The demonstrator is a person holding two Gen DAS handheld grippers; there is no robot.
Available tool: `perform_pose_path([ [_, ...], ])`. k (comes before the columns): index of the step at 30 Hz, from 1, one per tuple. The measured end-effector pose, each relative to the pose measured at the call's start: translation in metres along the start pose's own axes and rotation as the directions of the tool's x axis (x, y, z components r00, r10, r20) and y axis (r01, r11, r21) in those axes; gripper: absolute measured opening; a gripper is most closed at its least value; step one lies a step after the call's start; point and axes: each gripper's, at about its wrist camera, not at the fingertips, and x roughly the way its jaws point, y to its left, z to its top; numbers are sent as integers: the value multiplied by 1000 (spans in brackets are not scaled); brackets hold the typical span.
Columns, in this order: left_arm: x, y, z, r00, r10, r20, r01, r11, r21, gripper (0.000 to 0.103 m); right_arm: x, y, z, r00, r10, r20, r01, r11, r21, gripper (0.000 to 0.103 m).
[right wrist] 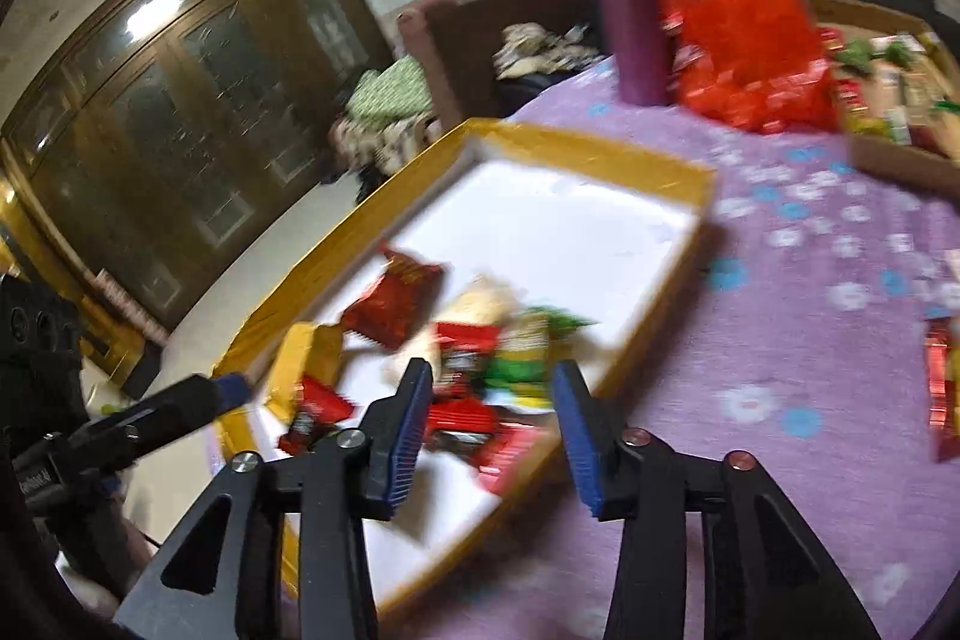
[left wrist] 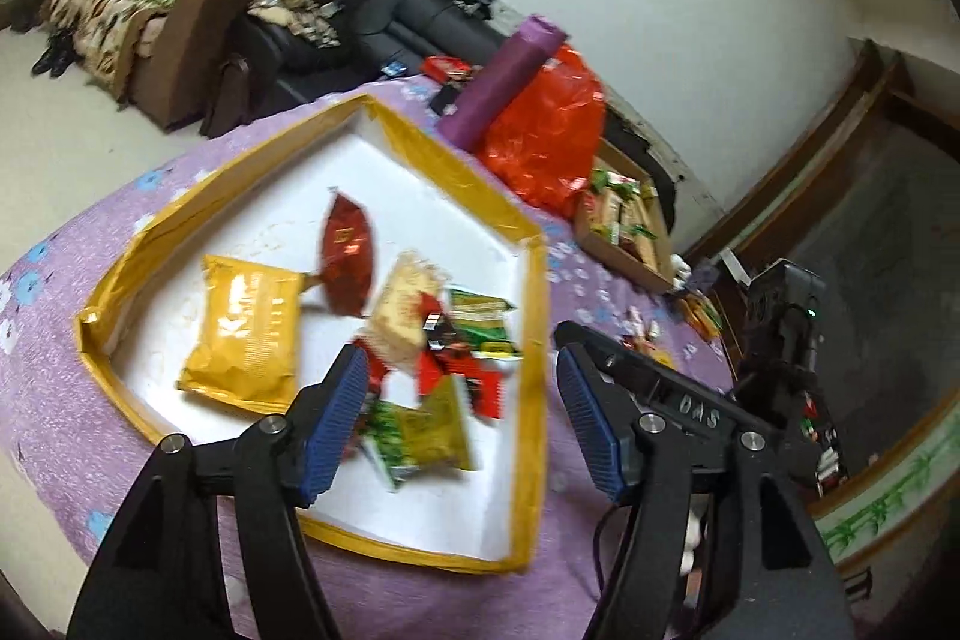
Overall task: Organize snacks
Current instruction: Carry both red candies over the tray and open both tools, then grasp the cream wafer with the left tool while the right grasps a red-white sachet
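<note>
Both of my grippers stood part open with nothing between their ribbed blue pads: the left gripper (left wrist: 462, 412) and the right gripper (right wrist: 492, 430) hovered over the near end of the shallow tray (left wrist: 534, 292). Largest in view was the purple flowered cloth (right wrist: 810, 328). On it lay that white-floored, yellow-rimmed tray, holding the crinkly snacks: a flat yellow packet (left wrist: 249, 334), a dark red pouch (left wrist: 347, 250), then small red and green wrappers (left wrist: 474, 340), blurred past reading. Far right, a glossy red bag (left wrist: 546, 130) half hid a cardboard box (left wrist: 630, 232).
</note>
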Motion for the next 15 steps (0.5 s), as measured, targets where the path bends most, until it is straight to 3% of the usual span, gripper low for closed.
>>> perform_pose_path([
  [3,2,-20,-5,999,-35,-17,36,998,54,65,-22,-47,2,995,-97,27,95,994,57,47],
  [6,10,-40,-11,997,-63,-47,68,992,108,65,-47,-117,7,977,-210,38,200,963,180,47],
  [10,21,-62,-21,992,-84,-94,99,981,165,65,-75,-208,12,923,-385,30,356,878,319,50],
  [12,25,-71,-25,990,-85,-112,105,976,188,65,-80,-242,14,913,-408,7,376,846,378,50],
  [15,31,-75,-27,989,-80,-126,104,976,193,65,-81,-280,16,927,-375,-14,338,818,465,50],
])
